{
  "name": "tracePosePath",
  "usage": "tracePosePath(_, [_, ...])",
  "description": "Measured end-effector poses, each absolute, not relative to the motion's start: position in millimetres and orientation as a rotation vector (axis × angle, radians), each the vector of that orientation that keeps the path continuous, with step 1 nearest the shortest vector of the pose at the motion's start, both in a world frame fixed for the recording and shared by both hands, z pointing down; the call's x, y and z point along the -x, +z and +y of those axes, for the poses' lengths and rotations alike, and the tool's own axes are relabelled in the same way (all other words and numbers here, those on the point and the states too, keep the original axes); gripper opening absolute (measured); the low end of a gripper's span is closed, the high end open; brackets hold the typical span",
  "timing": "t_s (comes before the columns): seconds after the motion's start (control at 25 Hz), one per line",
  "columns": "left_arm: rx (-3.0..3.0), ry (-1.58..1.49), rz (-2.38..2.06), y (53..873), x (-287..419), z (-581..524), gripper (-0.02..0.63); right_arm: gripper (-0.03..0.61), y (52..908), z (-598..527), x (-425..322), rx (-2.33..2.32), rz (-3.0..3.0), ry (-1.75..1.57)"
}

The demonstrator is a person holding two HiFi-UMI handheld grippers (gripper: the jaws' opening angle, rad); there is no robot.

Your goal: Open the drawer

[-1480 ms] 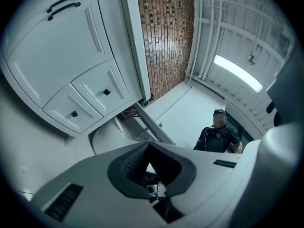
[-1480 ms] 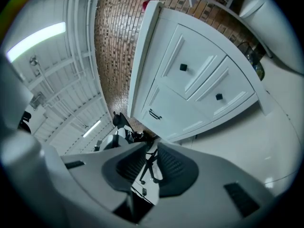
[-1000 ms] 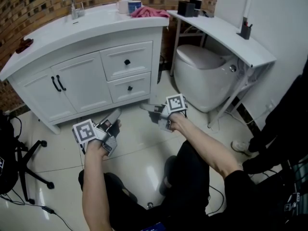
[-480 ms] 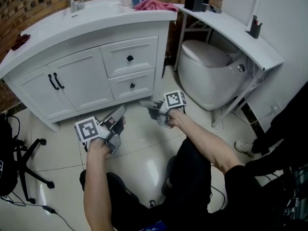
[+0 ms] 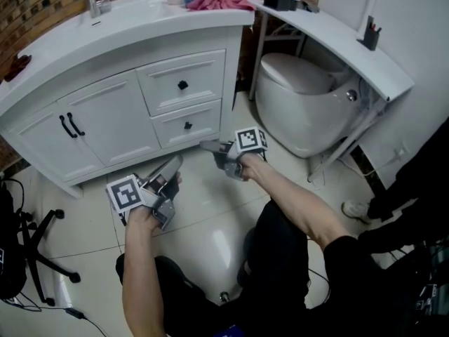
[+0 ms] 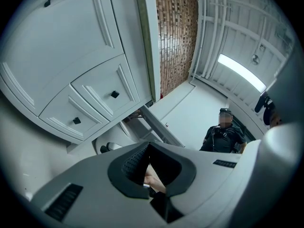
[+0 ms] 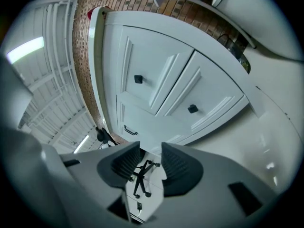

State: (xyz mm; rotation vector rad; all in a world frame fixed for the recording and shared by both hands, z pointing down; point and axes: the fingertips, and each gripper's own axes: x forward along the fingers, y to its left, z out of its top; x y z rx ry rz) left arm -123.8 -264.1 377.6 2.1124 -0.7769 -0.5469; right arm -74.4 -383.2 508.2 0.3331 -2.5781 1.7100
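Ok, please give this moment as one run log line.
right tongs: open, just been opening, empty, short of lower drawer | left tongs: shut, empty | upper drawer, lower drawer: closed

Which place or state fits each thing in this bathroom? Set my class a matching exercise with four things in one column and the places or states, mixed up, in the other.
Things:
1. pink cloth
2. toilet
3. lower drawer
4. office chair base

Places or states:
A. shut, with a black knob
B. on the floor, left of the vanity
C. lying on the vanity top
D. beneath the white shelf

Pairs: 1-C, 2-D, 3-A, 4-B.
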Motion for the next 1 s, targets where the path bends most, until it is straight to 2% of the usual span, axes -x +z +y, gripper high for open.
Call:
tracePosePath(0.44, [-2.109, -0.569, -0.748, 378.9, 128.0, -274.8, -0.011, 0.175, 522.8, -421.1, 88.6, -0.415, -2.55, 1.695])
tracePosePath(0.52, [-2.103, -0.572, -0.746, 380.0, 129.5, -276.9, -0.011, 0.195, 528.4, -437.6, 92.9, -0.457, -2.551, 1.694])
tracePosePath(1.0, [-2.065, -0.577, -0.733, 401.3, 144.0, -302.8, -0.011, 0.213, 575.6, -479.3, 114.1, -0.535, -2.527, 1.734])
